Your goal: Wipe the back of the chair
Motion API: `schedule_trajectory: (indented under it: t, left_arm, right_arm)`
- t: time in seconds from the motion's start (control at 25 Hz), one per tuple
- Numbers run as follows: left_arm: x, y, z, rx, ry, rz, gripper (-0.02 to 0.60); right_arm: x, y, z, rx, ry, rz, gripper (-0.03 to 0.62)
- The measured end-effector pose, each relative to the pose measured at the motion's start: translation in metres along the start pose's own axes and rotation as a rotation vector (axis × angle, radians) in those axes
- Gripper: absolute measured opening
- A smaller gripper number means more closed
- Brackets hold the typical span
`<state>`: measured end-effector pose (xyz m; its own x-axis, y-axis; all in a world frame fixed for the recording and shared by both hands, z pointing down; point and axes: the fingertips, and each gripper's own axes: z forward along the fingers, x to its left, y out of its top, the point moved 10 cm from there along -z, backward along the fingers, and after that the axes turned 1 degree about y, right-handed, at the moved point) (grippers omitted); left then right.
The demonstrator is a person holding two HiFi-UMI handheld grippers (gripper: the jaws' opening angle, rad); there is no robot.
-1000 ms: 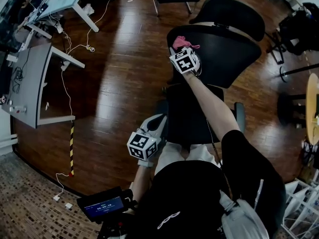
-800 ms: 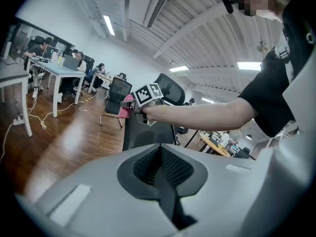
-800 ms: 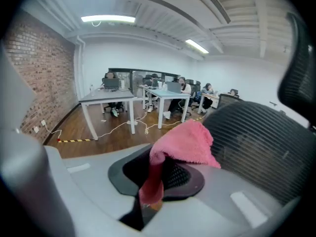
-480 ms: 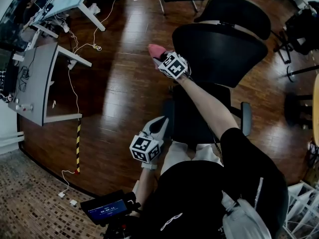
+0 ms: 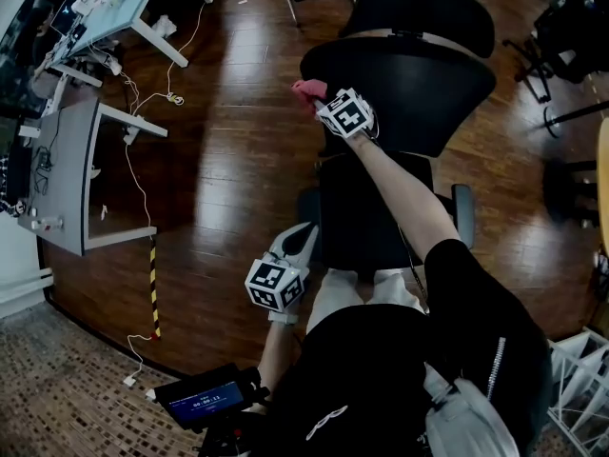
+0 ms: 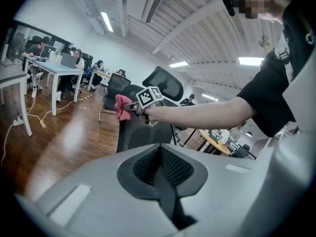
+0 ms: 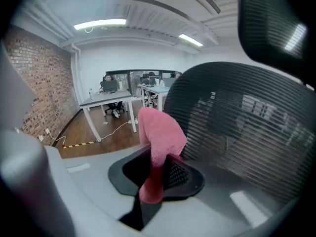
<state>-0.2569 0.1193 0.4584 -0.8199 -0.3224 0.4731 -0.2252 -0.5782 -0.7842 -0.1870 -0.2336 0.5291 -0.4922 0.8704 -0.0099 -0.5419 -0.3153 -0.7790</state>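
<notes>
The right gripper (image 5: 322, 101) was clamped on a pink cloth (image 5: 306, 89), which stood up from between its jaws just beside the left edge of the black mesh backrest (image 5: 419, 84). The left gripper (image 5: 303, 236) hung low beside the chair seat (image 5: 366, 217), its jaws together with nothing between them.

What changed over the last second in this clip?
The right gripper, clamped on the pink cloth throughout, swept it left past the edge of the black mesh chair backrest, then back to that edge. The left gripper stayed low, shut and empty.
</notes>
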Motion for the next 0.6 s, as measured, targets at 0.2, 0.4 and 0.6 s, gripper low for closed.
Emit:
schedule_trajectory:
  t: [0.2, 0.4, 0.6]
  left_arm:
    - [-0.016, 0.005, 0.024, 0.025, -0.019, 0.027, -0.008]
    - [-0.031, 0.009, 0.048, 0.052, -0.046, 0.042, -0.008]
    - [-0.054, 0.009, 0.077, 0.09, -0.1, 0.067, -0.008]
  right_arm:
    - [-0.03, -0.021, -0.023, -0.018, -0.014, 0.051, 0.043]
    - [-0.06, -0.042, -0.05, -0.03, -0.045, 0.079, 0.043]
    - [-0.091, -0.066, -0.079, -0.038, -0.085, 0.11, 0.043]
